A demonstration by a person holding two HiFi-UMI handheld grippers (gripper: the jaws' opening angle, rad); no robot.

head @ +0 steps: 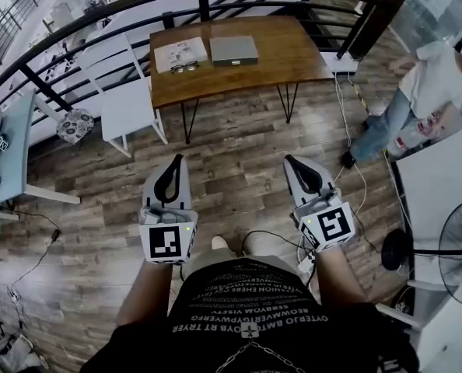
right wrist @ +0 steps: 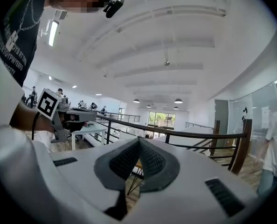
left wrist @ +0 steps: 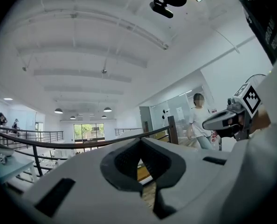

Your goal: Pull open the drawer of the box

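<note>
A flat grey box lies on the wooden table far ahead of me, with a white booklet to its left. Its drawer cannot be made out from here. I hold both grippers at waist height over the wooden floor, well short of the table. My left gripper is shut and empty, its tips touching. Level with it on the right, the right gripper is also shut with nothing between its pads. Both point up and forward, towards the railing and ceiling.
A white chair stands left of the table, and a black railing curves behind it. A person stands at the right near a white table and a floor fan. Cables lie on the floor.
</note>
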